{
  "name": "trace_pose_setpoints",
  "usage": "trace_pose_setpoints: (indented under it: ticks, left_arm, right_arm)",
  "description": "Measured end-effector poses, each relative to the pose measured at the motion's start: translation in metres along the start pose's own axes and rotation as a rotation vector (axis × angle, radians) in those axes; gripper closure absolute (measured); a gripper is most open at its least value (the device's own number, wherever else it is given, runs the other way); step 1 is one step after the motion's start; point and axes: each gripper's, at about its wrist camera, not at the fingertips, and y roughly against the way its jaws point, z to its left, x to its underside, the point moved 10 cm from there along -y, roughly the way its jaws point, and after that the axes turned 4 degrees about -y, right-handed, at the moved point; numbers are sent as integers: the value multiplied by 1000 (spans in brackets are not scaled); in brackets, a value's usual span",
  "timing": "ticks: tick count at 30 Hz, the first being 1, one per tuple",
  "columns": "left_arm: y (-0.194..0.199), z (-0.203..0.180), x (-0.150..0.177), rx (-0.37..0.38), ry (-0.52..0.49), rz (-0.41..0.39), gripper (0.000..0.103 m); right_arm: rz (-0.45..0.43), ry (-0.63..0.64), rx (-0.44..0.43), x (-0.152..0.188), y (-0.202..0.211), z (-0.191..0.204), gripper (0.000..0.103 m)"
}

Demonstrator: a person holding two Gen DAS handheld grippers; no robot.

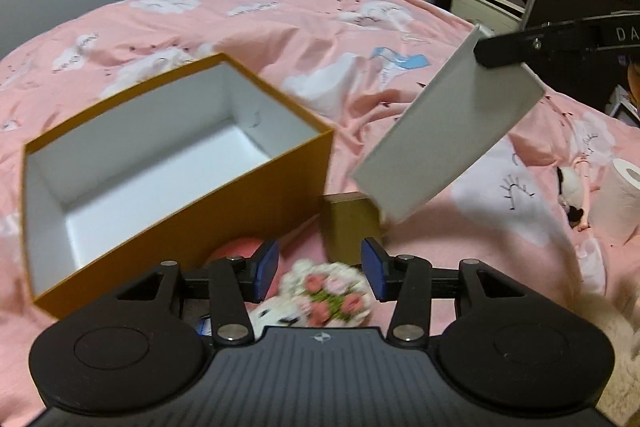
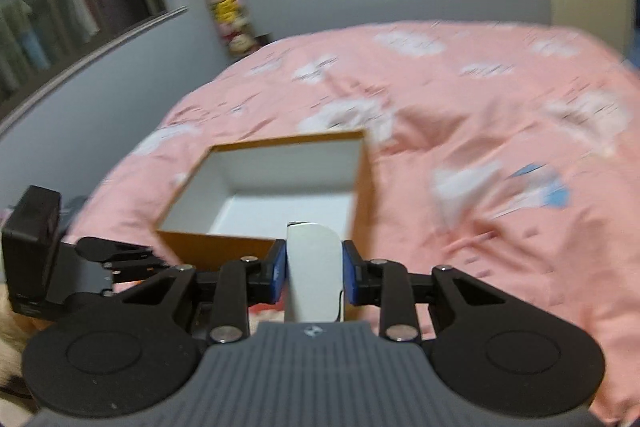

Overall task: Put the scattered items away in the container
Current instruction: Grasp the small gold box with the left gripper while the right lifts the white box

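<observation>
The orange cardboard box point(image 1: 180, 195) stands open on the pink bedspread, its white inside empty; in the right wrist view the box point(image 2: 200, 255) lies just beyond the fingers. My right gripper point(image 2: 314, 273) is shut on a flat white box point(image 2: 312, 247), held in the air right of the orange box, where the left wrist view shows it tilted point(image 1: 448, 131). My left gripper point(image 1: 320, 267) is open. Below it, blurred, a white plush toy with a pink flower bouquet point(image 1: 328, 295) lies between the blue pads without being pressed by them.
A small olive-gold box point(image 1: 352, 227) stands just right of the orange box. A doll point(image 1: 572, 191) and a toilet roll point(image 1: 620, 195) lie at the right. Something pink point(image 1: 236, 251) sits by the box's near wall. Shelves and a door stand beyond the bed.
</observation>
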Motion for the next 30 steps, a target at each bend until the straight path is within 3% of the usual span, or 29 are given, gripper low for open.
trace_pose_setpoints:
  ticks: [5, 10, 17, 24, 30]
  left_arm:
    - [-28, -15, -3, 44, -1, 23, 43]
    - [-56, -10, -1, 28, 64, 73, 41]
    - [-75, 14, 6, 59, 294, 145, 41]
    - [-95, 22, -9, 68, 480, 181, 38]
    - [-118, 23, -10, 31, 535, 270, 37]
  right_arm:
    - [-34, 9, 109, 0, 2, -27, 72]
    - [-9, -38, 99, 15, -22, -35, 72]
    - [35, -88, 70, 24, -55, -43, 72]
    - [121, -87, 62, 47, -93, -51, 72]
    - [191, -78, 38, 50, -103, -61, 71]
